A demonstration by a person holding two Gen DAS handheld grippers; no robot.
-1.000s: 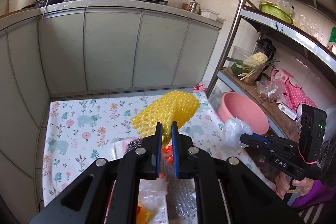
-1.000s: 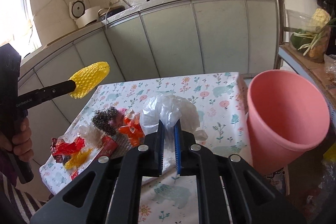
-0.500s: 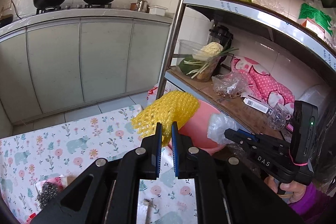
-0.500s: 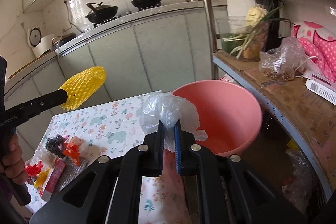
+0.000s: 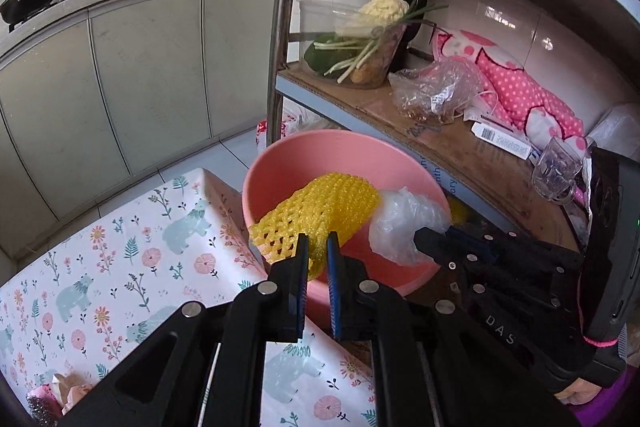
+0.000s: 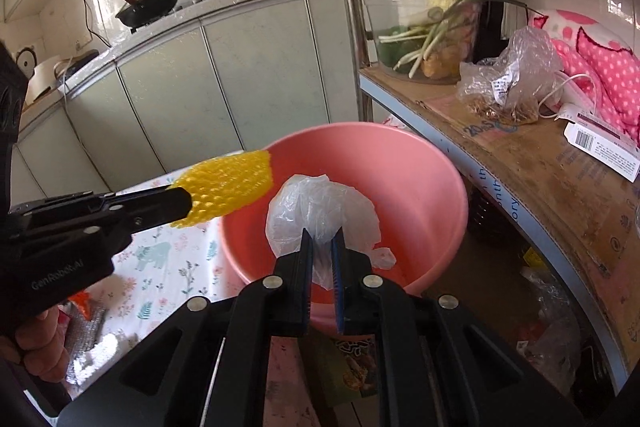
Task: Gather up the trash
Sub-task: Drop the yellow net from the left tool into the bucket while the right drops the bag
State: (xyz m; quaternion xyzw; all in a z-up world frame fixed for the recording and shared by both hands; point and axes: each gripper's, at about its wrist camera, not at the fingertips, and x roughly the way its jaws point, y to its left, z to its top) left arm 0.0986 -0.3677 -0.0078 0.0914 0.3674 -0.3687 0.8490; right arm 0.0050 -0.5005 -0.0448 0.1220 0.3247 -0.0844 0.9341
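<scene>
Now both grippers hover at a pink basin (image 6: 432, 187), each with a piece of trash. At the lower centre of the left wrist view, the left gripper (image 5: 317, 251) is pinched narrow on a yellow foam net (image 5: 320, 211), which reaches out over the basin's near rim. At the lower centre of the right wrist view, the right gripper (image 6: 322, 251) is clamped on a crumpled clear plastic bag (image 6: 320, 211), which hangs above the basin's hollow.

The step appears to be the drop. It would likely go best with each load fully over the hollow before the jaws part; the net sits nearest the rim and may need carrying further in. Both pieces are light and may cling to the pads.

Room is tight. A metal shelf (image 6: 520, 163) crowds the right of both views, its post (image 5: 280, 27) rising just behind the basin. A floral tablecloth (image 5: 120, 267) fills the lower left, its edge beside the basin. The two grippers are close together, so their tips could knock.
</scene>
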